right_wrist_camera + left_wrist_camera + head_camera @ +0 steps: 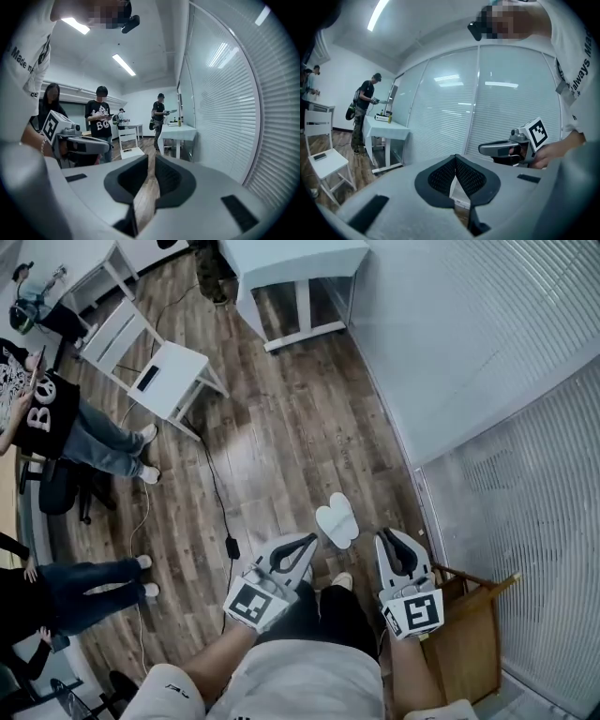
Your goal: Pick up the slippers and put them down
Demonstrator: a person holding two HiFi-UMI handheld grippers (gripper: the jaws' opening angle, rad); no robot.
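Currently we have both claws clear of the brown wood-plank floor. The left claw is clenched tip to tip on nothing. The right claw keeps a thin gap with only floor showing through it. The pair of white slippers lies side by side on the planks, apart from both claws. We note open floor ahead and left. The slatted glass wall bounds the right. A thin black cable runs left of the slippers. The brown wooden frame is cut off by our arm, and our legs hide the floor beneath.
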